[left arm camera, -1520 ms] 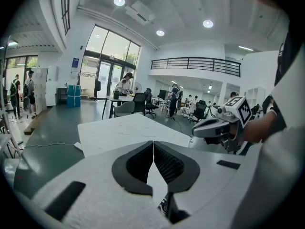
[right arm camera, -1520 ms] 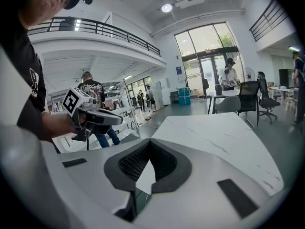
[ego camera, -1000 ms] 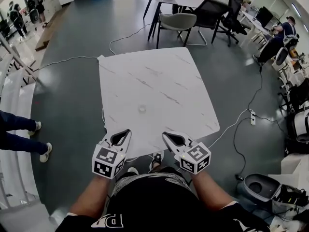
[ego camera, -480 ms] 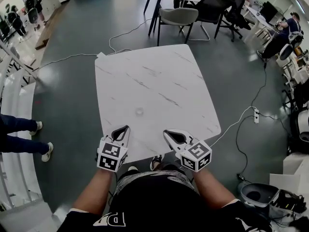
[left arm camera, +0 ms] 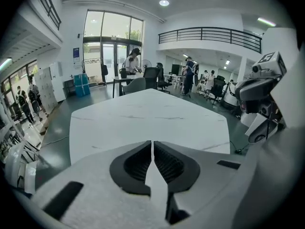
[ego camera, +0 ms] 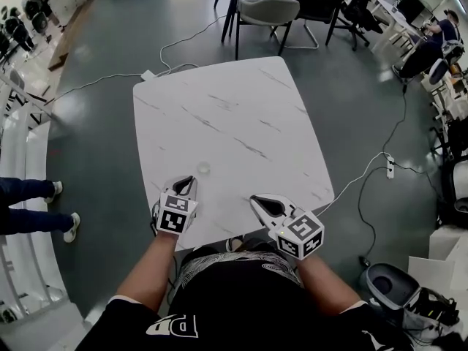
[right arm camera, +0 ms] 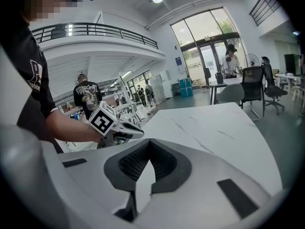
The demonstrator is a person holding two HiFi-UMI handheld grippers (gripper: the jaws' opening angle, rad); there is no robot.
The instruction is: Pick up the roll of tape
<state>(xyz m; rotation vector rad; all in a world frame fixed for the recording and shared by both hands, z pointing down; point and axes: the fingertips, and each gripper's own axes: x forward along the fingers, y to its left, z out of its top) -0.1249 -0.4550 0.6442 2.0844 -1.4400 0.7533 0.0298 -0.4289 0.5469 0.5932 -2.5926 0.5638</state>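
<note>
The roll of tape (ego camera: 202,168) is a small clear ring lying flat on the white marble table (ego camera: 241,115), near its front left part. My left gripper (ego camera: 189,180) is over the table's near edge, its tips just short of the roll, jaws shut and empty. My right gripper (ego camera: 256,199) hangs at the front edge further right, also shut with nothing in it. In the left gripper view the closed jaws (left arm camera: 152,142) hide the roll. The right gripper view shows its own closed jaws (right arm camera: 149,141) and the left gripper (right arm camera: 114,125) off to the left.
A grey chair (ego camera: 269,12) and black office chairs stand beyond the table's far edge. Cables and a power strip (ego camera: 388,168) lie on the floor to the right. A bystander's legs (ego camera: 29,210) are at the left, and a bin (ego camera: 391,287) at the lower right.
My left gripper has moved forward and down, from in front of the table to over its near edge, close to the tape roll. The right gripper has shifted a little forward.
</note>
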